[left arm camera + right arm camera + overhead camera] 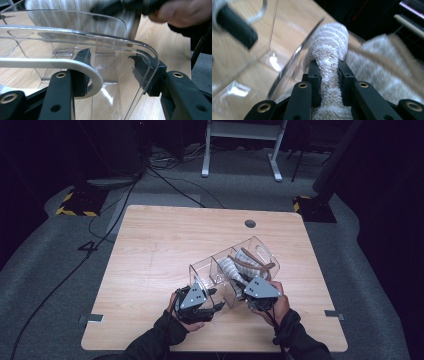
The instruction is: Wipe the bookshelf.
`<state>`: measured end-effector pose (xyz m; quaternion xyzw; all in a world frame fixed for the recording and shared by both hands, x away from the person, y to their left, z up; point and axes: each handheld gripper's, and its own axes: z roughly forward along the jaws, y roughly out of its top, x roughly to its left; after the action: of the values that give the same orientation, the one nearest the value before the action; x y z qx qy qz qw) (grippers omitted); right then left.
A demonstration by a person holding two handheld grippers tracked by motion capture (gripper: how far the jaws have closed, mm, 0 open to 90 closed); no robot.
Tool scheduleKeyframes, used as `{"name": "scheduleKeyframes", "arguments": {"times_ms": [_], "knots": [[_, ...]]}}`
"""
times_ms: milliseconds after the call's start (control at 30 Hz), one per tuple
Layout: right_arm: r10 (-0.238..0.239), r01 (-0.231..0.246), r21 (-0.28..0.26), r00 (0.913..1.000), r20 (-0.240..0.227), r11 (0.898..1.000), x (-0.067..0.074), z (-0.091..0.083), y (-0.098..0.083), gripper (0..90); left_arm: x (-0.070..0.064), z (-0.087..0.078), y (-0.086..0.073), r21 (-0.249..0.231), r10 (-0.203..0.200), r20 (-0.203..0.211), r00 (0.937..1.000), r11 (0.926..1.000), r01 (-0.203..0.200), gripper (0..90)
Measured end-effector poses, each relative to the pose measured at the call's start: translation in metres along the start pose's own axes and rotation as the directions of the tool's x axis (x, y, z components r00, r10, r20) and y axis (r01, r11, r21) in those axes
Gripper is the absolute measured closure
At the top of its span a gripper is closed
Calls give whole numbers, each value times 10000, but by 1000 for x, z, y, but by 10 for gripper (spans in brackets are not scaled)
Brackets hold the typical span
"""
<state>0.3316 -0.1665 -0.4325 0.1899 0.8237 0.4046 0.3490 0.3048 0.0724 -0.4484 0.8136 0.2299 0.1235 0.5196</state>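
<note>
A clear plastic organizer (200, 272) with several compartments lies at an angle on the wooden table (165, 245). My left gripper (212, 301) is at its near left end. In the left gripper view its jaws (112, 67) straddle the rounded end wall (150, 57), and the pads appear to press on the plastic. My right gripper (244, 287) is at the middle compartment. It (329, 66) is shut on a rolled white towel with grey stripes (329, 37), which rises beside a clear divider (294, 55). The same towel (230, 267) stands up in the organizer.
A second pale cloth with brown trim (252, 260) fills the far compartment, next to the held towel (382, 65). A round cable hole (250, 223) sits near the table's far edge. Cables (100, 235) run over the grey floor at the left, and a white desk frame (240, 150) stands behind.
</note>
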Motion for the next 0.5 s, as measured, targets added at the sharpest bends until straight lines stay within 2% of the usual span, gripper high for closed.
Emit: {"name": "scheduleKeyframes", "arguments": {"times_ms": [167,267,333,367,433,500], "knots": [[117,-96,569,9992,-375,9983,11,5,-27,763,0,0,0,13,-6,-25,10000,10000,6,486],[51,5,905,9981,-622,9959,16,6,-38,760,0,0,0,31,-3,-32,10000,10000,3,486],[356,-247,1191,9952,-907,9926,19,7,-48,750,0,0,0,29,-4,-41,10000,10000,5,486],[468,-331,1286,9934,-1047,9911,20,7,-52,739,0,0,0,29,-5,-38,10000,10000,5,485],[416,-277,1337,9938,-1028,9906,23,6,-59,689,0,0,0,25,-2,-30,10000,10000,2,486],[447,-316,1262,9938,-1018,9915,23,3,-56,633,0,0,0,21,-9,-37,10000,10000,9,485]]}}
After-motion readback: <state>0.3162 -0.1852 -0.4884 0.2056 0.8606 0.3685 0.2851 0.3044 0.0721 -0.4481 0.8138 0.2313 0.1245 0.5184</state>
